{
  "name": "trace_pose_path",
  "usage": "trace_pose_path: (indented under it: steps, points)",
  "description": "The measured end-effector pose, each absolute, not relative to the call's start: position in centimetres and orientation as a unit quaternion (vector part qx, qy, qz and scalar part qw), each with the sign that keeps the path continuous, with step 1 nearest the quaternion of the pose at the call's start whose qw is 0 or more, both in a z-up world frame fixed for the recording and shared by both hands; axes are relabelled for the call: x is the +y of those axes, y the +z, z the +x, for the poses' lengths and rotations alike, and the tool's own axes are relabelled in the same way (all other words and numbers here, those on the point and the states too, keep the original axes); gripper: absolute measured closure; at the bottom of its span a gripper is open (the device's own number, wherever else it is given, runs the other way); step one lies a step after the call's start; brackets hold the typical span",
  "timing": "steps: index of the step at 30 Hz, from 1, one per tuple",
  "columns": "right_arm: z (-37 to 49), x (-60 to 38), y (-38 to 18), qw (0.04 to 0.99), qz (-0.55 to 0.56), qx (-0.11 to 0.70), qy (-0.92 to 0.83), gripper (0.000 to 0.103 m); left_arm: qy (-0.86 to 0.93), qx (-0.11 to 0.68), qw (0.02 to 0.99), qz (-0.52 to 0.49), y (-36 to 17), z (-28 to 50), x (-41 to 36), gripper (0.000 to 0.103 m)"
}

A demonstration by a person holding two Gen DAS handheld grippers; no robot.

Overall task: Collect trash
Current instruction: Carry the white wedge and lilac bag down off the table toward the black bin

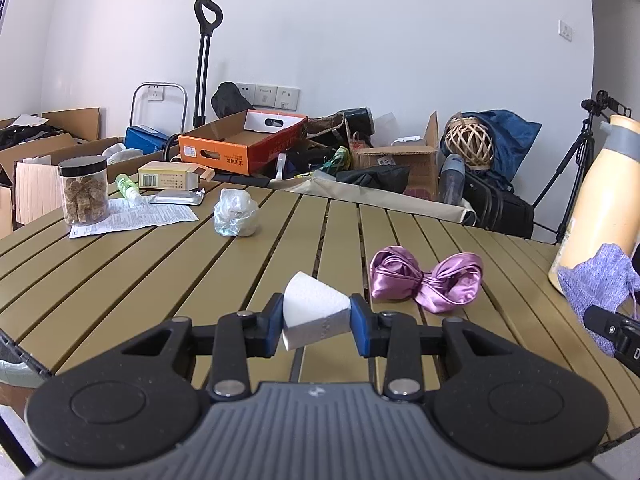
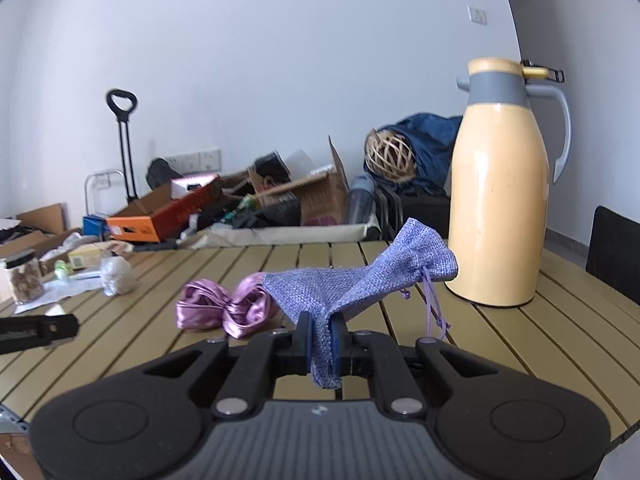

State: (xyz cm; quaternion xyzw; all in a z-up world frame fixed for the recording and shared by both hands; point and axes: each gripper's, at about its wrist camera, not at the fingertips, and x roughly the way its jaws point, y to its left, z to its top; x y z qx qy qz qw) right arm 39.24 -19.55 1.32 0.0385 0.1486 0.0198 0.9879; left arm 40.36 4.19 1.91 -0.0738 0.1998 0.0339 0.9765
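We pinch a white foam wedge in our left claw and a lilac drawstring pouch in our right claw, both lifted clear above the slatted tabletop, likely for carrying to a bin.

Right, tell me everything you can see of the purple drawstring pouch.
The purple drawstring pouch is a small woven bag, burlap-like, lavender, with thin purple knotted cords hanging from its gathered neck. It looks limp. The right gripper is shut on its lower end and holds it up over the slatted table, neck pointing toward the yellow thermos.
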Motion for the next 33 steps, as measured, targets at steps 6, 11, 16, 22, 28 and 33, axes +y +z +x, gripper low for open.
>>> trace_pose_path:
  steps: [6, 11, 16, 22, 28, 33]
  points:
    - [35.5, -19.1, 1.1, 0.989, 0.036, 0.131, 0.055, 0.094, 0.031, 0.183, 0.980, -0.067, 2.2, 38.3, 3.7, 0.068]
    - [32.5, -18.7, 0.7, 0.989, 0.030, 0.128, 0.072, 0.094, 0.027, 0.173, 0.983, -0.061, 2.2, 36.3, 3.4, 0.068]
    - [29.6, -18.7, 0.1, 0.988, 0.030, 0.127, 0.084, 0.094, 0.026, 0.175, 0.982, -0.060, 1.7, 34.1, 3.4, 0.068]
    - [26.9, -18.7, -1.0, 0.985, 0.027, 0.138, 0.102, 0.094, 0.027, 0.180, 0.981, -0.061, 1.0, 31.4, 3.6, 0.068]
    - [24.7, -18.6, -2.4, 0.980, 0.019, 0.161, 0.116, 0.094, 0.026, 0.189, 0.980, -0.061, 0.2, 28.8, 3.9, 0.068]
    - [22.8, -18.2, -3.9, 0.975, 0.009, 0.184, 0.127, 0.094, 0.027, 0.203, 0.977, -0.053, -0.8, 27.2, 3.9, 0.068]
